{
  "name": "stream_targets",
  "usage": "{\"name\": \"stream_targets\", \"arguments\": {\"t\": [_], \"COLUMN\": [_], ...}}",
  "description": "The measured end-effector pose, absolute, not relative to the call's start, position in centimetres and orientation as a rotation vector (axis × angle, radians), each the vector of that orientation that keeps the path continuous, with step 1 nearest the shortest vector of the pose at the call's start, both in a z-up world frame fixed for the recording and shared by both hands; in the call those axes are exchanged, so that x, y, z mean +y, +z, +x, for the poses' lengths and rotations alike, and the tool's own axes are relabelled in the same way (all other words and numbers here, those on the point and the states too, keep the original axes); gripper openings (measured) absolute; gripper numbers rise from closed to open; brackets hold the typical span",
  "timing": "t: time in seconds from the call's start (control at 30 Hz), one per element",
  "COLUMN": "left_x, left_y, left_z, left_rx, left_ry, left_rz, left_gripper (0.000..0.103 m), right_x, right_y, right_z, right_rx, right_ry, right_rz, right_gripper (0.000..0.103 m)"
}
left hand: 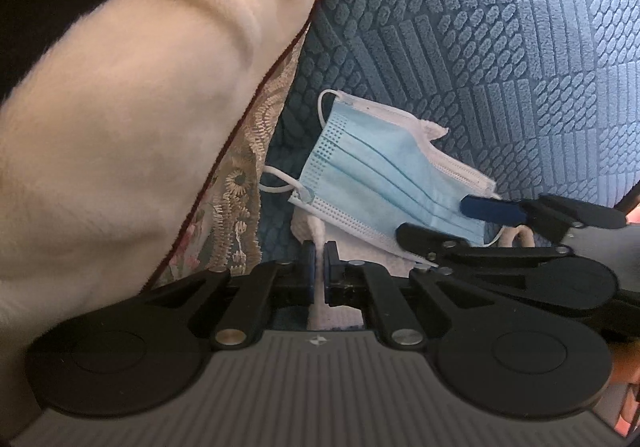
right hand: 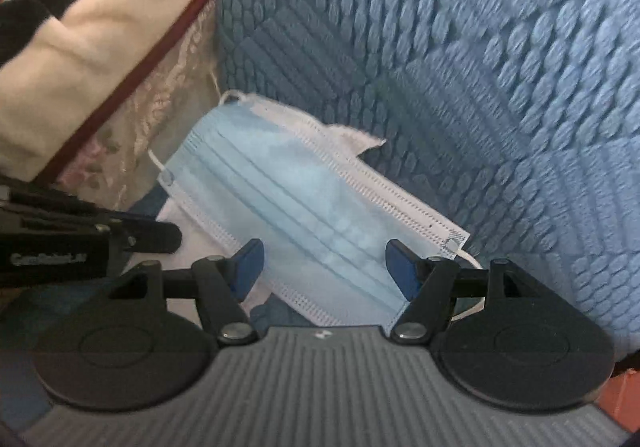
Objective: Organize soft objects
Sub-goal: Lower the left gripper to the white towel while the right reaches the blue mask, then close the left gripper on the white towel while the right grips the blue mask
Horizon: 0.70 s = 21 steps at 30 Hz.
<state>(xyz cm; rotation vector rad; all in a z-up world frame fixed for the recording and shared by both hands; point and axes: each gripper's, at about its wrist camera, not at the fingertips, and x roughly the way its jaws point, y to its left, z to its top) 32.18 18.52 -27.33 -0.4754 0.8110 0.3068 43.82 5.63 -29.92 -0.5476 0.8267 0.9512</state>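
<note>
Only the left view shows left gripper (left hand: 320,267) pinching white cloth (left hand: 320,235).

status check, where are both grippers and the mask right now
Left gripper shut on white cloth. Right gripper open, jaws straddling blue face mask on blue textured cover. Cream pillow crowding the left.

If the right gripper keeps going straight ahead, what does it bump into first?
Most likely the blue face mask. The right gripper is open, with the mask lying straight ahead between its fingers on the blue textured cover. Depth is hard to judge.
</note>
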Motion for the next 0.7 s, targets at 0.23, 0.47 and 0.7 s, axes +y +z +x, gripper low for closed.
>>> {"name": "stream_targets", "arguments": {"t": [0.23, 0.47, 0.7], "left_x": [18.6, 18.5, 18.6], "left_y": [-27.3, -27.4, -27.0], "left_z": [32.4, 32.6, 32.4], "left_rx": [0.815, 0.818, 0.801], "left_ry": [0.31, 0.306, 0.296], "left_rz": [-0.476, -0.481, -0.488], "left_gripper": [0.005, 0.005, 0.005], "right_x": [5.6, 5.5, 5.7], "right_y": [-30.9, -29.7, -28.2], "right_z": [44.0, 43.7, 43.1], "right_rx": [0.829, 0.823, 0.824], "right_ry": [0.963, 0.998, 0.977], "right_rz": [-0.521, -0.573, -0.571], "right_gripper": [0.064, 0.012, 0.008]}}
